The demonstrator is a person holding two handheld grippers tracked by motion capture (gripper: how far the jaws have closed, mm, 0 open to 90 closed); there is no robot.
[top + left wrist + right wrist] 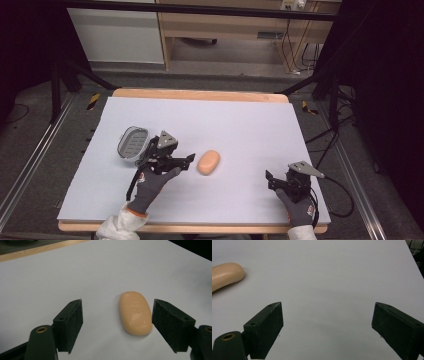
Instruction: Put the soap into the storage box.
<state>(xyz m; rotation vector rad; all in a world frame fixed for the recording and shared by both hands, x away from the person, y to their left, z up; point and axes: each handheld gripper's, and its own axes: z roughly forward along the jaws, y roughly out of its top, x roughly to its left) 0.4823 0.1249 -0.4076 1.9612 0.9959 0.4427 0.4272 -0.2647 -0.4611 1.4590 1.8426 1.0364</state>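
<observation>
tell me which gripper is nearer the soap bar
Left. The left gripper is open right beside the soap bar, just short of it. The right gripper sits open well off toward the table's right edge.

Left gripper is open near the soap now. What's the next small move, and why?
Probably nudge the left gripper forward and slightly toward its right-hand jaw, then close. The soap bar lies flat on the white table cover, off-centre between the open jaws, almost against the right-hand one, with a wide gap to the other.
</observation>
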